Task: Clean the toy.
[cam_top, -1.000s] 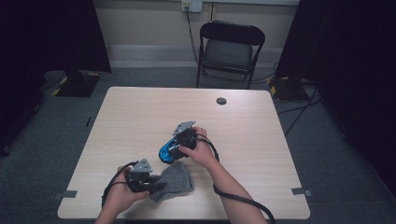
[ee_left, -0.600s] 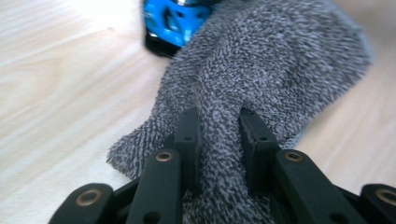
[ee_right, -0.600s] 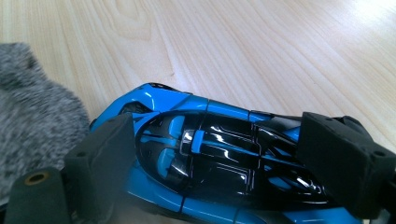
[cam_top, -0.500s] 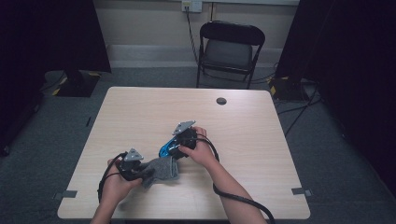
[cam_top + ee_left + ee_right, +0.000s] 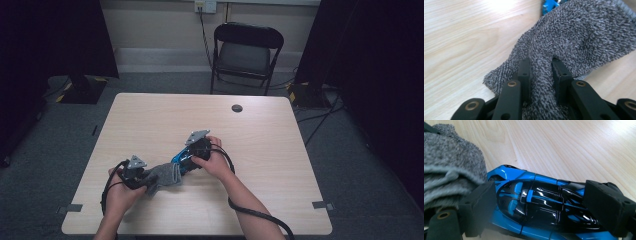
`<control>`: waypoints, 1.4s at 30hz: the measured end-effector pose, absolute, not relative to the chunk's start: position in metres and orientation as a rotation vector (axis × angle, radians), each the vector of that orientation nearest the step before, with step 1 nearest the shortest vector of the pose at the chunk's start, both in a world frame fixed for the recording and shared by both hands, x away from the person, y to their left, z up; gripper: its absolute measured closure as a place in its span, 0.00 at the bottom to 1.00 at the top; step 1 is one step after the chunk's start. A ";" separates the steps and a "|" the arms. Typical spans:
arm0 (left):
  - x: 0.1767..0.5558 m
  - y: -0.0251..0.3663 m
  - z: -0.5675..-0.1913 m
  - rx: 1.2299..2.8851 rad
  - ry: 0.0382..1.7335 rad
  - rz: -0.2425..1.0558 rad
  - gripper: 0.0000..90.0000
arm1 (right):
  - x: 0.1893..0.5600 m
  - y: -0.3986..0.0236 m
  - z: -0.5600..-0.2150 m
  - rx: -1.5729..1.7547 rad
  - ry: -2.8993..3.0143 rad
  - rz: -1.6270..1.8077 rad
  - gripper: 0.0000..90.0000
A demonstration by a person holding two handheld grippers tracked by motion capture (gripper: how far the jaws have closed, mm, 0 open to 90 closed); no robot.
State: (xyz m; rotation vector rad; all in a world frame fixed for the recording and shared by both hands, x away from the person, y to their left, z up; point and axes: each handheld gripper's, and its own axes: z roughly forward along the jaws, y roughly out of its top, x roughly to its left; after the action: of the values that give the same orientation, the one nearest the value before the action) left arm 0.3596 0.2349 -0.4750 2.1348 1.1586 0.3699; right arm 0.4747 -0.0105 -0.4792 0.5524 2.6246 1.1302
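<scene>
Seen from above, a person's two forearms reach over the near edge of a pale wooden table (image 5: pixel 150 120). At the left, the left gripper (image 5: pixel 142 176) lies low near the front edge, its jaws drawn in on a bunched fold of a grey knitted cloth (image 5: pixel 166 175); in the left gripper view, that fold of the cloth (image 5: pixel 574 40) is pinched between the two black jaws of the left gripper (image 5: pixel 541 72) while the rest fans out flat over the wood grain. The cloth spans the gap between the two tools, near the front of the table and somewhat left of its middle. Just to its right, a blue and black toy car (image 5: pixel 182 159) sits with its nose meeting the cloth's far edge. In the right gripper view the right gripper (image 5: pixel 549 202) clamps the toy car (image 5: pixel 536 205) across its length, a jaw pressed against each end, and the cloth (image 5: pixel 449 167) drapes against the car's front. Farther right and toward the back, a small dark round disc (image 5: pixel 237 108) rests alone on the tabletop. Beyond the table stands a black folding chair (image 5: pixel 245 52).
</scene>
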 end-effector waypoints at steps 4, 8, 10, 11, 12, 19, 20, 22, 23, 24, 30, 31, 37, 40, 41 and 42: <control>0.361 0.237 -0.475 2.130 1.173 0.377 0.80 | 0.475 -0.010 -0.479 0.554 2.625 1.130 0.13; 0.363 0.239 -0.475 2.127 1.187 0.410 0.80 | 0.474 -0.011 -0.479 0.553 2.621 1.133 0.13; 0.364 0.240 -0.475 2.131 1.197 0.426 0.80 | 0.474 -0.010 -0.479 0.555 2.621 1.134 0.13; 0.364 0.240 -0.475 2.129 1.199 0.428 0.80 | 0.474 -0.010 -0.480 0.552 2.619 1.135 0.13; 0.363 0.241 -0.475 2.118 1.210 0.437 0.80 | 0.474 -0.011 -0.480 0.553 2.619 1.136 0.13; 0.365 0.247 -0.475 2.112 1.247 0.486 0.80 | 0.474 -0.010 -0.480 0.553 2.619 1.135 0.13; 0.366 0.248 -0.475 2.111 1.256 0.487 0.80 | 0.474 -0.010 -0.480 0.553 2.620 1.135 0.13; 0.366 0.249 -0.475 2.091 1.274 0.490 0.80 | 0.474 -0.010 -0.480 0.554 2.620 1.135 0.13; 0.366 0.249 -0.475 2.091 1.274 0.490 0.80 | 0.474 -0.010 -0.480 0.554 2.620 1.135 0.13; 0.366 0.250 -0.475 2.086 1.278 0.487 0.80 | 0.474 -0.010 -0.480 0.554 2.620 1.135 0.13; 0.360 0.253 -0.472 2.072 1.303 0.466 0.79 | 0.474 -0.010 -0.479 0.554 2.621 1.134 0.13; 0.359 0.254 -0.472 2.075 1.300 0.466 0.79 | 0.474 -0.010 -0.479 0.554 2.620 1.134 0.13; 0.357 0.256 -0.467 1.979 1.263 0.475 0.57 | 0.474 -0.010 -0.480 0.554 2.620 1.135 0.13; 0.359 0.255 -0.465 1.945 1.246 0.484 0.53 | 0.474 -0.011 -0.480 0.553 2.619 1.137 0.13; 0.362 0.253 -0.469 1.937 1.220 0.490 0.51 | 0.474 -0.010 -0.480 0.553 2.620 1.136 0.13; 0.364 0.252 -0.473 1.938 1.224 0.474 0.51 | 0.474 -0.010 -0.480 0.552 2.620 1.136 0.13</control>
State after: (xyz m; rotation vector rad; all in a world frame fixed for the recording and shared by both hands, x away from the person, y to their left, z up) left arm 0.3639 0.2520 -0.4726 1.9377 1.2241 0.4741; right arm 0.4743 -0.0105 -0.4796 0.5520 2.6196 1.1360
